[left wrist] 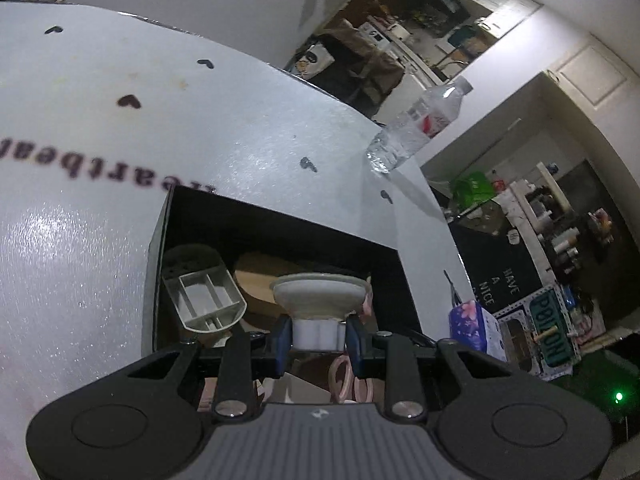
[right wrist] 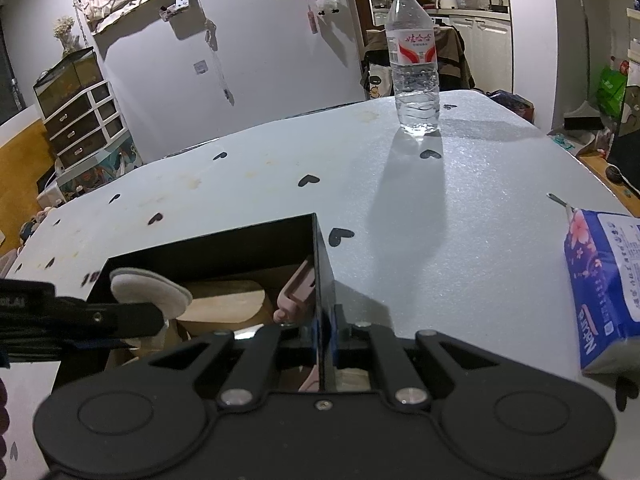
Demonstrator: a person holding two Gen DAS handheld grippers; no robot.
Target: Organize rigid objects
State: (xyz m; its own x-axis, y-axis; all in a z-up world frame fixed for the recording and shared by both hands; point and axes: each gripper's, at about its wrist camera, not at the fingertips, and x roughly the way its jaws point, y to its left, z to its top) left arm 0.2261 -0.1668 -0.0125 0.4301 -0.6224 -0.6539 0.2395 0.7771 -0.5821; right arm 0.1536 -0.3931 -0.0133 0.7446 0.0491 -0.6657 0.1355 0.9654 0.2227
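A black open box [left wrist: 280, 220] sits on the white heart-print table; it also shows in the right wrist view [right wrist: 320, 248]. My left gripper [left wrist: 318, 338] is shut on a white suction-cup holder [left wrist: 320, 292] and holds it over the box; the cup shows in the right wrist view [right wrist: 150, 292]. Inside the box lie a grey plastic scoop-like piece [left wrist: 204, 292], a wooden piece [left wrist: 260, 280] and a pink item [right wrist: 298, 288]. My right gripper [right wrist: 326, 340] is shut on the box's right wall.
A clear water bottle [right wrist: 414, 64] stands upright at the table's far side, also seen in the left wrist view [left wrist: 416, 124]. A blue tissue pack [right wrist: 608, 284] lies at the right edge. A small metal utensil [right wrist: 558, 199] lies near it.
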